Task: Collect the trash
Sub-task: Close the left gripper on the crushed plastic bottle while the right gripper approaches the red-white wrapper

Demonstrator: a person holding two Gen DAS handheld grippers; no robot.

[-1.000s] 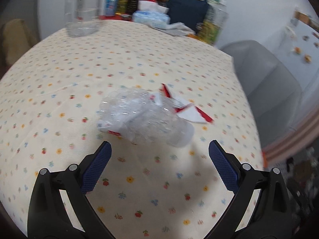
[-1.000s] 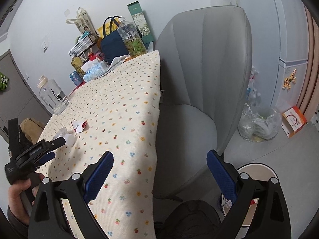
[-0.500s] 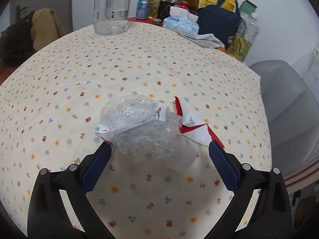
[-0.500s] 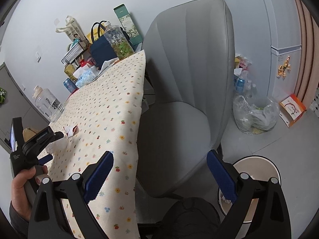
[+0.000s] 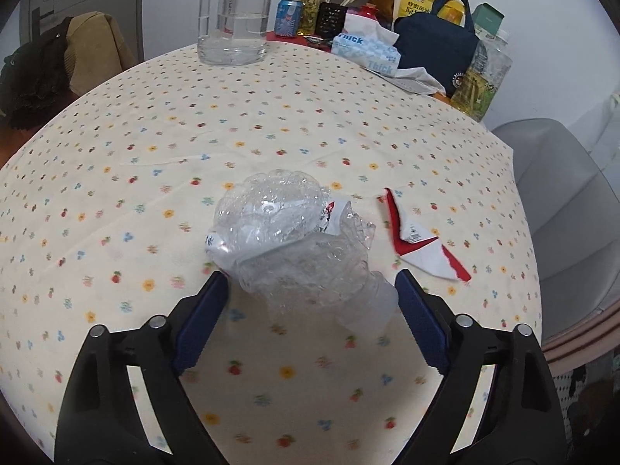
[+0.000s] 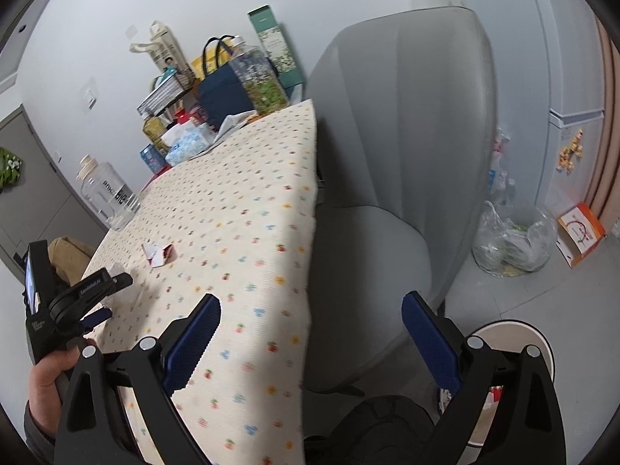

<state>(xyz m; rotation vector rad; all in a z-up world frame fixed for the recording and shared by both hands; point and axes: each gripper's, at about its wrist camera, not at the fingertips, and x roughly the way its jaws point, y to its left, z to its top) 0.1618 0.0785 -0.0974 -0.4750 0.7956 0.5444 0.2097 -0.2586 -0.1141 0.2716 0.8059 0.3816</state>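
Observation:
A crushed clear plastic bottle [image 5: 294, 244] with a torn white label lies on the flowered tablecloth [image 5: 232, 124]. My left gripper [image 5: 310, 294] is open, its blue pads on either side of the bottle's near end, not closed on it. A torn red-and-white wrapper [image 5: 420, 242] lies just right of the bottle; it also shows in the right wrist view [image 6: 158, 252]. My right gripper [image 6: 312, 333] is open and empty, held off the table's edge over the chair and floor. The left gripper [image 6: 104, 294] shows in the right wrist view.
At the table's far side stand a large clear water jug [image 5: 232, 15], a can [image 5: 288, 17], a tissue pack [image 5: 368, 52], a navy bag [image 5: 436, 42] and a drink bottle [image 5: 482, 73]. A grey chair [image 6: 395, 147] stands beside the table. A white bin [image 6: 511, 352] and a plastic bag [image 6: 511, 240] are on the floor.
My left gripper has moved forward until its open pads flank the crushed bottle. My right gripper has shifted slightly; its view has swung a little to the right and back.

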